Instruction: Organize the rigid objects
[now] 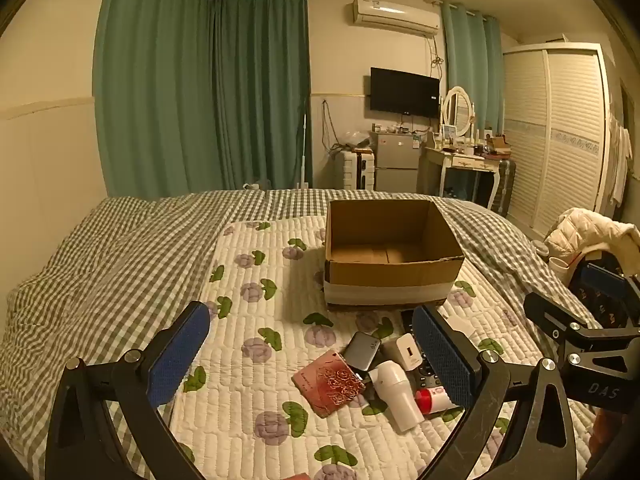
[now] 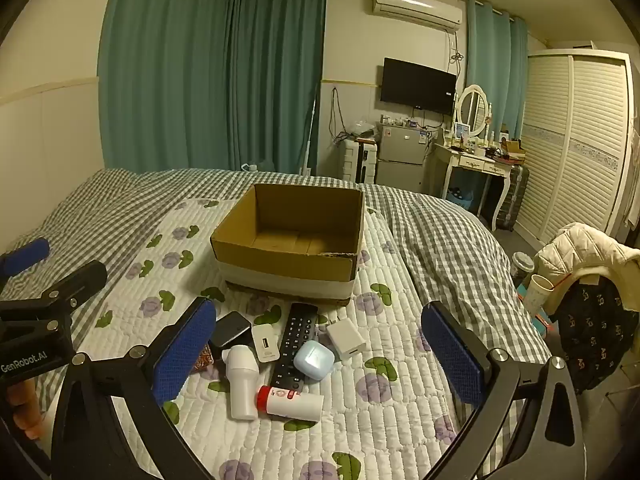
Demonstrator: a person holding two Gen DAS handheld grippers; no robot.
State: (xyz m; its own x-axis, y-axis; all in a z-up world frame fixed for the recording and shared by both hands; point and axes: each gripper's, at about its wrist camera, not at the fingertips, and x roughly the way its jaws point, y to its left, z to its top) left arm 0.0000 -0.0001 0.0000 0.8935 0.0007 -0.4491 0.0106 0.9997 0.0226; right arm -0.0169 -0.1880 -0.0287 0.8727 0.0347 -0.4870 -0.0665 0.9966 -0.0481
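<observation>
While green curtains (image 1: 200, 92) hang behind, a cardboard box (image 2: 292, 240) sits on the floral quilt (image 2: 384, 408)

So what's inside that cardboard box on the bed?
Nothing visible: the cardboard box shows only bare floor flaps. Its near wall hides the front strip of floor. The remote control and other items lie outside, in front.

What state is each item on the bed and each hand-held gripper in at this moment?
Cardboard box: open, upright, empty.
TV remote: flat, buttons up.
Earbud case: closed, resting on the remote.
Red-capped bottle: on its side, capped.
White inhaler-like device: lying down.
White charger: lying flat.
Left hand-held gripper: open, holding nothing.
Right hand-held gripper: open, holding nothing.
</observation>
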